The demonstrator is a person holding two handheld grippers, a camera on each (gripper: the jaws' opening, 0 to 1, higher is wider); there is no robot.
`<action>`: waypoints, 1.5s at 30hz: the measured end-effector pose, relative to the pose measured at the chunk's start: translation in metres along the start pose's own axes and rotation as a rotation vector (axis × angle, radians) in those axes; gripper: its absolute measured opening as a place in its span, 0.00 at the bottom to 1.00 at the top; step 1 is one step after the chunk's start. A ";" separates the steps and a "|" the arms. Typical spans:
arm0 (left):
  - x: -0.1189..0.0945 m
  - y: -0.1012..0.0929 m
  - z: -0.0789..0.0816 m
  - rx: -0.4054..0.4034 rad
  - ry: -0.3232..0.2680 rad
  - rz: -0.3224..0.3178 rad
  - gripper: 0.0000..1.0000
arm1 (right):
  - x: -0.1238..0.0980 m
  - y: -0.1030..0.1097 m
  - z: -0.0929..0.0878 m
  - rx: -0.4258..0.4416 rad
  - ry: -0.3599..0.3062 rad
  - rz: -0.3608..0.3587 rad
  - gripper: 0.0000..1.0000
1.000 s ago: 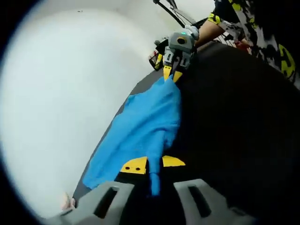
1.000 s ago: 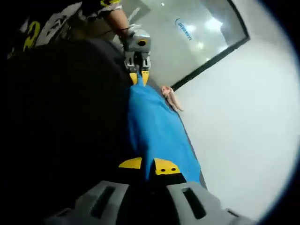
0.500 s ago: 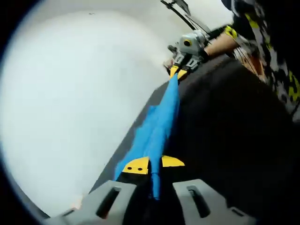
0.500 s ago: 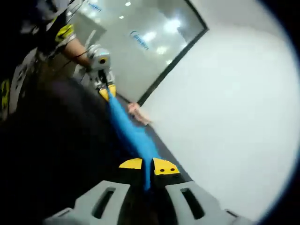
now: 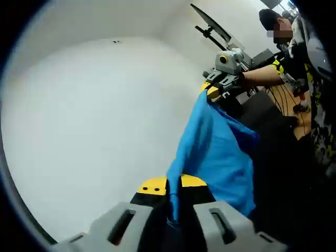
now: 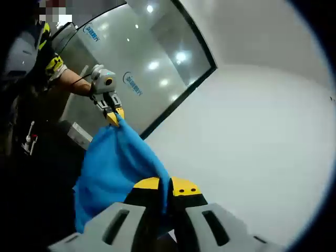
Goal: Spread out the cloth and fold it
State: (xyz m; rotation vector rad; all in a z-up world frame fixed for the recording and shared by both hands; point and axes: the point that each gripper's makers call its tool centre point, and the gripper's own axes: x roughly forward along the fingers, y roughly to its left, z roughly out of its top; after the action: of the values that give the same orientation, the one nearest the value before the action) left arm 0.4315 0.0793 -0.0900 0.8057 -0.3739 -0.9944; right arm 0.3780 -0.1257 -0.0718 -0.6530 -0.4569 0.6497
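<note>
**Blue cloth held aloft between two grippers**

At left, the left gripper (image 5: 173,185) pinched one edge of the blue cloth (image 5: 218,152); farther right, the right gripper (image 6: 164,185) pinched the opposite edge. Its middle sagged in the air between them. A weak pinch risked a corner slipping and the cloth bunching.

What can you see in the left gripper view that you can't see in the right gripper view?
The left gripper view has a wooden desk at the right and a dark slanted bar up top. The right gripper view has a big glass wall with blue lettering and ceiling lights mirrored in it. Both show the blue cloth hanging between the two grippers, each set of yellow-tipped fingers pinching an end, plus the person's arm and a plain white floor.
</note>
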 end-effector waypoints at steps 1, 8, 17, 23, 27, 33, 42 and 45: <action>-0.007 0.001 0.012 -0.003 -0.004 -0.005 0.03 | -0.004 0.000 0.007 -0.004 -0.006 0.005 0.04; -0.023 0.008 0.050 -0.119 -0.025 -0.102 0.03 | -0.023 -0.003 0.039 0.151 0.006 0.108 0.04; 0.102 -0.047 -0.176 -0.455 0.333 -0.238 0.03 | 0.044 0.050 -0.217 0.600 0.356 0.259 0.04; 0.161 -0.074 -0.280 -0.609 0.428 -0.239 0.03 | 0.071 0.083 -0.338 0.455 0.471 0.233 0.04; 0.177 -0.076 -0.303 -0.685 0.392 -0.195 0.04 | 0.077 0.084 -0.359 0.562 0.471 0.197 0.05; 0.186 -0.081 -0.348 -0.737 0.388 -0.065 0.15 | 0.069 0.071 -0.415 0.544 0.561 0.015 0.10; 0.110 -0.054 -0.344 -1.152 0.272 0.155 0.10 | 0.027 0.055 -0.363 0.731 0.515 -0.127 0.15; 0.079 -0.080 -0.335 -1.056 0.344 0.137 0.10 | 0.016 0.080 -0.340 0.772 0.507 -0.137 0.32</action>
State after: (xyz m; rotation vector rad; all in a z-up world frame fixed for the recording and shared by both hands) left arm 0.6313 0.1308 -0.3766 -0.0265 0.3871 -0.7538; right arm 0.5526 -0.2044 -0.3644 -0.0334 0.2272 0.4549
